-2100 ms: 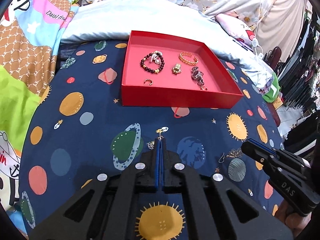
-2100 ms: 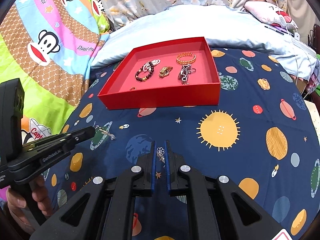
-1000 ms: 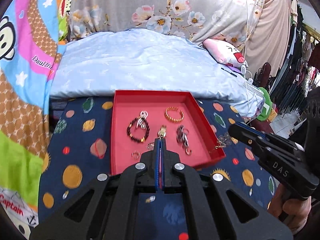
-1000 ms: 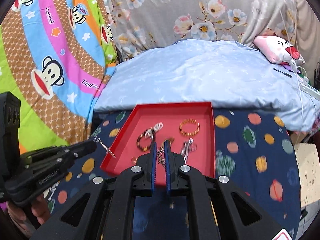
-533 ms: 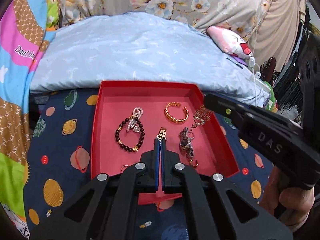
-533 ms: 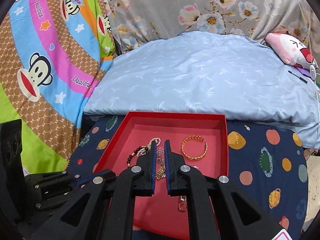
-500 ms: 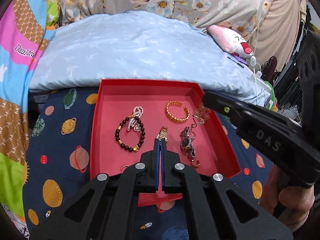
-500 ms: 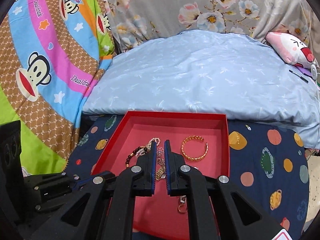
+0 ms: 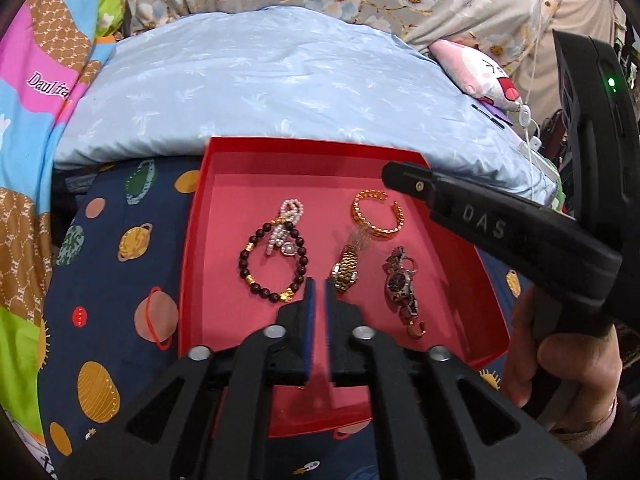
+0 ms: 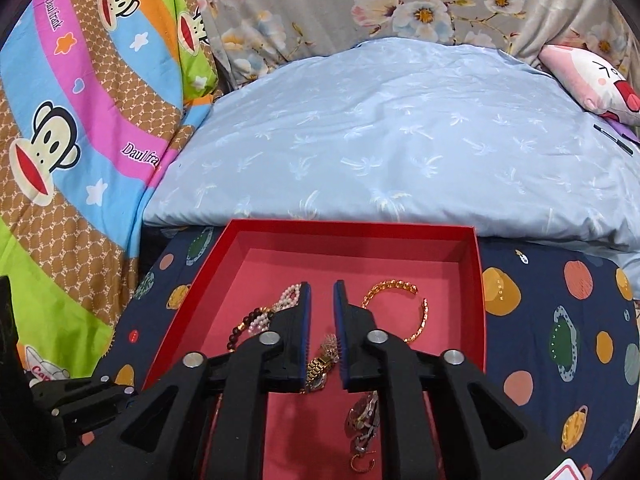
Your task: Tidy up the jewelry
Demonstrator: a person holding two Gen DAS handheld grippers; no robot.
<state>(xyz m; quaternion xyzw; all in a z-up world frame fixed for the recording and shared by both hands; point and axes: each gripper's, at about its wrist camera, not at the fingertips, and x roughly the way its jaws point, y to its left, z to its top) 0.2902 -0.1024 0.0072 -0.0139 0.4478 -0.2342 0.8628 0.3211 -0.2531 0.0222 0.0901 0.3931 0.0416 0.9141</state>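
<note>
A dark blue planet-print sheet (image 9: 104, 280) covers the bed, with a pale blue quilt (image 10: 400, 140) heaped along its far edge and a cartoon monkey blanket (image 10: 80, 120) at the left. A pink plush pillow (image 10: 592, 76) lies at the quilt's far right corner. On the sheet, its far edge against the quilt, sits the red tray (image 9: 192, 240), which carries all the jewelry.

The right gripper (image 10: 320, 292) hovers over the tray's middle, its jaws parted by a narrow gap and holding nothing; in the left view its black body reaches in from the right, across the tray's right edge, and hides that wall. The left gripper (image 9: 316, 284) sits low over the tray's near half, jaws slightly apart, empty too.

Inside the tray, a dark bead bracelet (image 9: 272, 268) lies toward the left edge, with a pearl piece (image 9: 286, 224) overlapping its far side. A gold cuff (image 9: 376, 216) lies toward the far right corner. A gold watch (image 9: 346, 268) lies at the centre, just beyond the left fingertips (image 9: 308, 288), with a small gold tassel earring (image 9: 360, 238) at its far end, blurred. A dark watch (image 9: 400, 284) lies near the right edge. A small gold hoop (image 9: 418, 330) touches its near end.
</note>
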